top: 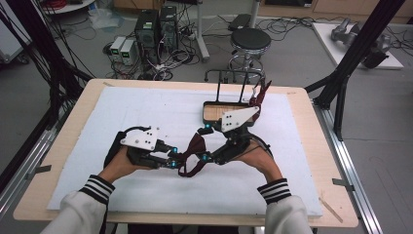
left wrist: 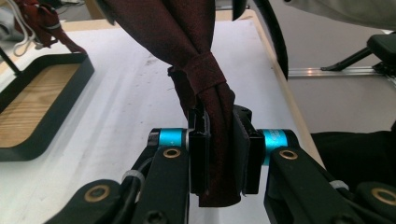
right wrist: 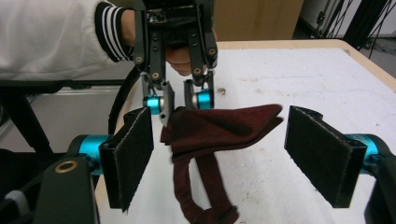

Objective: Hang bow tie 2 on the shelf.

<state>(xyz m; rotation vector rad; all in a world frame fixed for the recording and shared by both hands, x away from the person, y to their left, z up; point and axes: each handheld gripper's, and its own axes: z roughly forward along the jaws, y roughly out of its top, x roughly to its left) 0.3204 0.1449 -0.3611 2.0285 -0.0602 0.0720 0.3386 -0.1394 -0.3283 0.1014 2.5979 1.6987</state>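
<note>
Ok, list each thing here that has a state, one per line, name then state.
left gripper: shut on the dark red cloth strip.
right gripper: open, jaws wide either side of the strip.
dark red cloth strip: bunched, one end clamped, a loop hanging to the white mat.
black tray: upright on the mat, wooden floor bare.

Left gripper (top: 171,160): jaws clamped on dark red cloth (left wrist: 212,121), held low, pointing right.
Right gripper (top: 205,143): jaws spread wide, angled left toward the other.
Hands: both forearms enter from below.
</note>
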